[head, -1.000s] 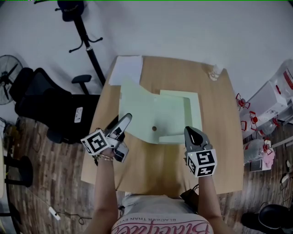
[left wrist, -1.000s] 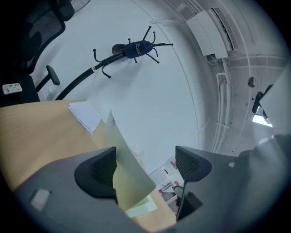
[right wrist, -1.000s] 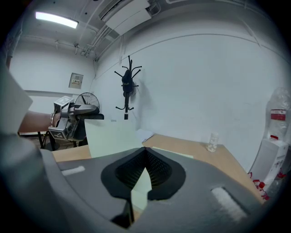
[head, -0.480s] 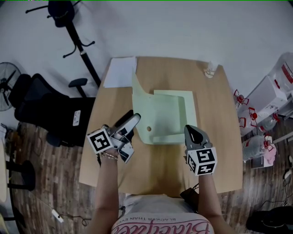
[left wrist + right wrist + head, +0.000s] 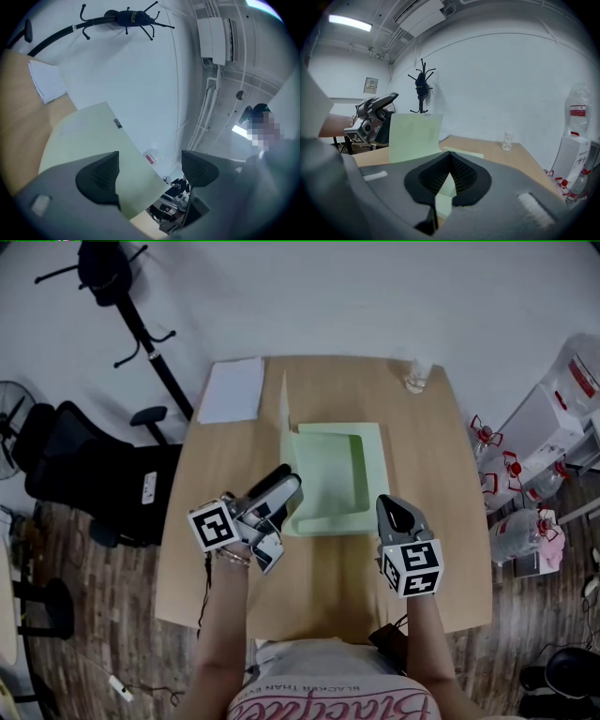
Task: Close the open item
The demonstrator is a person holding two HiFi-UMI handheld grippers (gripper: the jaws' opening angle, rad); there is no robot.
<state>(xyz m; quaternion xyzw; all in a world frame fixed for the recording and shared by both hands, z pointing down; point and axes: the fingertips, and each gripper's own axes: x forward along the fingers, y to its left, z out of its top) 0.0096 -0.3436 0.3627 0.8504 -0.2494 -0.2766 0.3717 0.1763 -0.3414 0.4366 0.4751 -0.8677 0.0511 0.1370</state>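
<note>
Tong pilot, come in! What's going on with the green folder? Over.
Left tongs open, against the upright cover. Right tongs shut beside the folder. Not closed yet. Nothing lying inside.

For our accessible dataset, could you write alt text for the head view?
A person's left gripper props the cover of a light green folder upright on a wooden table, while the right gripper sits at the folder's near right corner. White paper lies at the table's far left.

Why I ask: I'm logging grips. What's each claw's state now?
Left claw: open, the folder cover between its jaws, unclamped.
Right claw: shut; whether it pinches anything cannot be told.
</note>
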